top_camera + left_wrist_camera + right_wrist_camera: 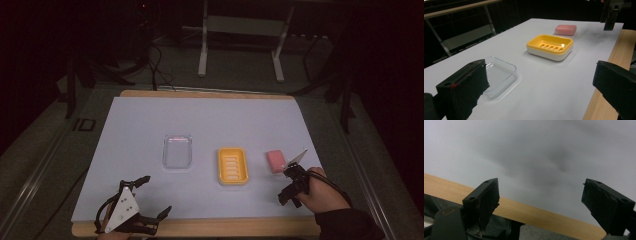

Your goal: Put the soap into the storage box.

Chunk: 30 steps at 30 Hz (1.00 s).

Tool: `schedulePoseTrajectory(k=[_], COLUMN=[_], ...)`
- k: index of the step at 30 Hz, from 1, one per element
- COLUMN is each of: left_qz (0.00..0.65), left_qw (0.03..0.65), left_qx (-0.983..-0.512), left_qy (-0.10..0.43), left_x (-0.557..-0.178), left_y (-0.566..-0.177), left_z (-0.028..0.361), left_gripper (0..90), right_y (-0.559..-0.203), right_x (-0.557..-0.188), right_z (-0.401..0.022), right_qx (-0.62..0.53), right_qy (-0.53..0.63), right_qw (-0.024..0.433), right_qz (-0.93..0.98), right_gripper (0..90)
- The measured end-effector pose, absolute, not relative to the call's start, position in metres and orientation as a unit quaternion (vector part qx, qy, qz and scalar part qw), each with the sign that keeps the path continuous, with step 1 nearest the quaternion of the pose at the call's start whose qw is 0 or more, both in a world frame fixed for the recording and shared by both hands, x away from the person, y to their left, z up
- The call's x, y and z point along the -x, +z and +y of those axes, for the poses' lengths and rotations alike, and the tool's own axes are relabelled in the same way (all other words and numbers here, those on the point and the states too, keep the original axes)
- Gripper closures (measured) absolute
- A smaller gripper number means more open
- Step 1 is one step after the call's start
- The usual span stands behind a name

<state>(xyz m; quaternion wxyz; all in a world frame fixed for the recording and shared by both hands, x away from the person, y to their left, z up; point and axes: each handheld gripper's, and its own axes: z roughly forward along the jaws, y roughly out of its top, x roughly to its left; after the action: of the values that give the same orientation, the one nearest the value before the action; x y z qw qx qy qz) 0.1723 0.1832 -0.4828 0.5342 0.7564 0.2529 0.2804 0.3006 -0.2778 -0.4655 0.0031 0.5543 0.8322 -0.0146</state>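
The right gripper (292, 180) hovers with jaws apart, nothing between them, at five o'clock of the pink soap (275, 161). The soap lies at three o'clock of the yellow soap dish (233, 165). The left gripper (155, 197) is spread wide.

The right claw (294, 186) is hiding the soap's (275, 161) near right corner; the bottom edge is cutting off the left claw (156, 197) body.

This looks like a dim lab or test room set up for recording: a wooden table (200, 227) covered by a plain white sheet (210, 120), cables (160, 70) trailing over a grey carpeted floor (240, 75), and a metal equipment stand (240, 45) behind it.
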Motion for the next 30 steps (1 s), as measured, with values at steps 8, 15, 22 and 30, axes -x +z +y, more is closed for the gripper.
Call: schedulePoseTrajectory(k=[8,15,22,30], left_qz=[0.254,0.255,0.255,0.254], left_qw=[0.535,0.534,0.534,0.531], left_qx=[-0.756,-0.756,-0.757,-0.760], left_qy=[0.279,0.278,0.277,0.276], left_x=[-0.172,-0.173,-0.173,-0.173], left_y=[-0.483,-0.483,-0.483,-0.484], left_z=[0.184,0.183,0.183,0.183], left_gripper=[0.4,0.4,0.4,0.4], right_y=[-0.462,-0.453,-0.456,-0.463], right_x=[-0.316,-0.335,-0.352,-0.372], right_z=[-0.278,-0.275,-0.274,-0.267], right_qx=[-0.582,-0.593,-0.602,-0.600], right_qy=[0.000,0.013,0.013,0.029], right_qw=[-0.017,0.020,0.019,0.043], right_qz=[0.813,0.805,0.798,0.798], right_gripper=[12.4,10.7,10.5,10.6])
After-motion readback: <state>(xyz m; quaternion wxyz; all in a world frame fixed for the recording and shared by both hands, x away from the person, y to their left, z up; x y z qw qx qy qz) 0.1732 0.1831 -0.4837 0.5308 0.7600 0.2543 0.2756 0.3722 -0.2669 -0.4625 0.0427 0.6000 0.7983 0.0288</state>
